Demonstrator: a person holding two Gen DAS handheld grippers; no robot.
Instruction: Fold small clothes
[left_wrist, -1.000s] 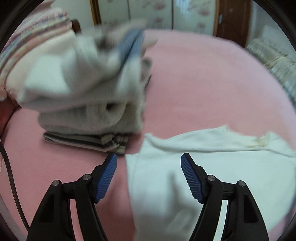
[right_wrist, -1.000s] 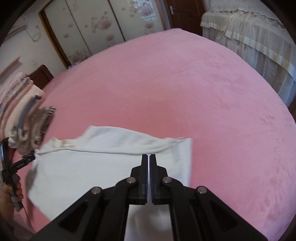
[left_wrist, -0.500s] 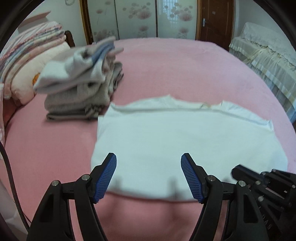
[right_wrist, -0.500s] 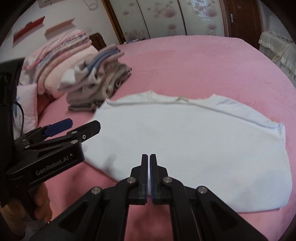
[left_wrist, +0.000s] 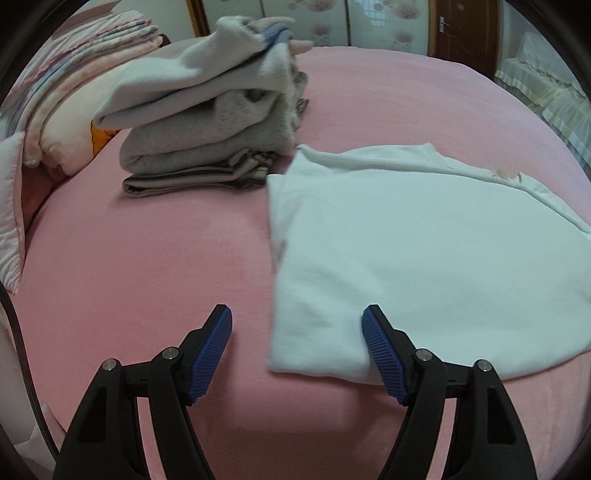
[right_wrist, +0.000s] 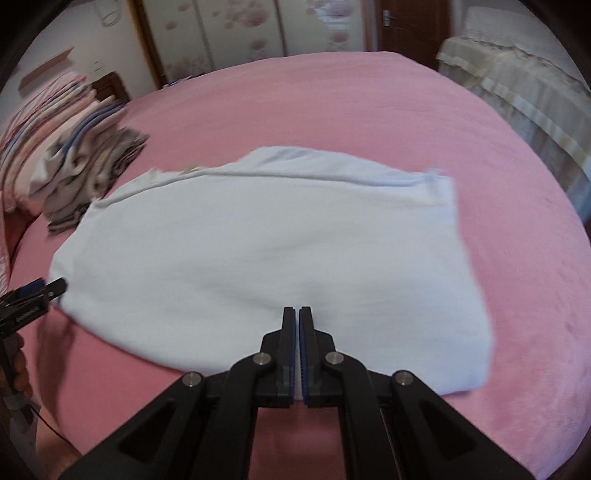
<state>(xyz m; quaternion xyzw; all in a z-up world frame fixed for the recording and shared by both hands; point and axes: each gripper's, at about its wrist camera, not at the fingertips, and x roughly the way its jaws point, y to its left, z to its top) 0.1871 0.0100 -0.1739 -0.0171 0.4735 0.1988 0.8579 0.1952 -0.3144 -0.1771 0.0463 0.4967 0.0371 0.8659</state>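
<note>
A white garment (left_wrist: 406, 251) lies flat on the pink bed (left_wrist: 147, 258), its neckline on the far side. My left gripper (left_wrist: 296, 314) hangs over the garment's near left corner. Its jaws are opening, the corner lies between the blue pads (left_wrist: 380, 350), and neither pad presses on it. In the right wrist view the same garment (right_wrist: 258, 240) fills the middle. My right gripper (right_wrist: 297, 314) is shut above its near edge, with no cloth between the fingers. The left gripper (right_wrist: 46, 287) shows at that view's left edge.
A stack of folded clothes (left_wrist: 221, 122) sits beyond the garment's left end, also as the stack (right_wrist: 85, 173). Piled bedding (left_wrist: 74, 74) is at the far left. A second bed with a lace cover (right_wrist: 517, 92) stands to the right. A hand (right_wrist: 18, 373) holds the left gripper.
The left gripper pulled back from the clothes stack and now straddles the garment's near left corner, slightly wider. The right gripper swung over the garment's near edge, still shut. The garment has not moved.
</note>
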